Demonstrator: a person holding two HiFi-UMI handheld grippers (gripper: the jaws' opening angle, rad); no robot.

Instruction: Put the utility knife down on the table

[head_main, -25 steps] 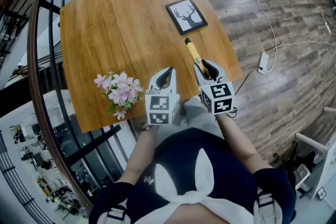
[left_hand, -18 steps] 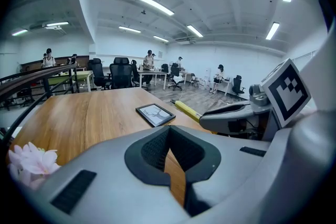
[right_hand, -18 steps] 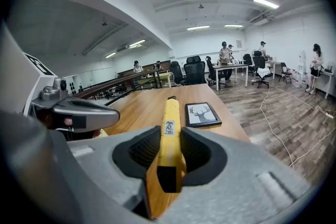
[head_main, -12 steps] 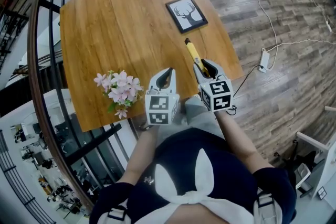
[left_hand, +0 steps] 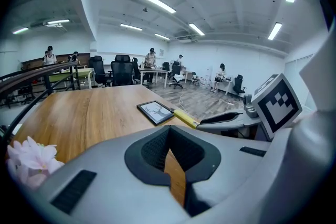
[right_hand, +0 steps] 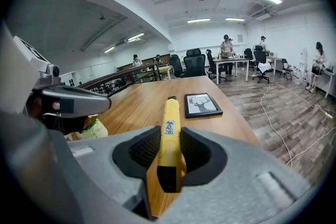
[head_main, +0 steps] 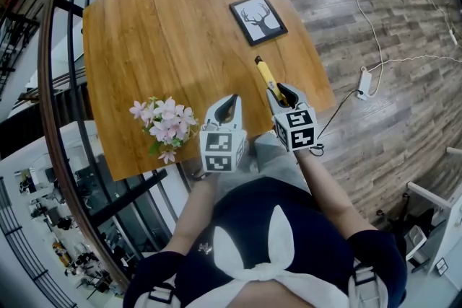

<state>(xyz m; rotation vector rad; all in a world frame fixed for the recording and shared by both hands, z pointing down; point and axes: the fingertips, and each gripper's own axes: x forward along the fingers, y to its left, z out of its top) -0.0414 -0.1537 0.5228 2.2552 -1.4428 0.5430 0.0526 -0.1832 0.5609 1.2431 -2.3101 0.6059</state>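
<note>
Our right claw (head_main: 286,93) is clamped on the slim yellow plastic utility knife (head_main: 266,74), hanging over the wooden counter's (head_main: 166,25) near right corner. We'd lay it flat, clear of the edge, before letting go. Left claw (head_main: 229,106) is narrow and empty.

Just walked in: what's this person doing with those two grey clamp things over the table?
A person holds a gripper in each hand above a wooden table. The right gripper is clamped on a yellow utility knife, pointing it down toward the tabletop near a framed deer picture; it hasn't let go. The left gripper holds nothing, beside some pink flowers.
</note>
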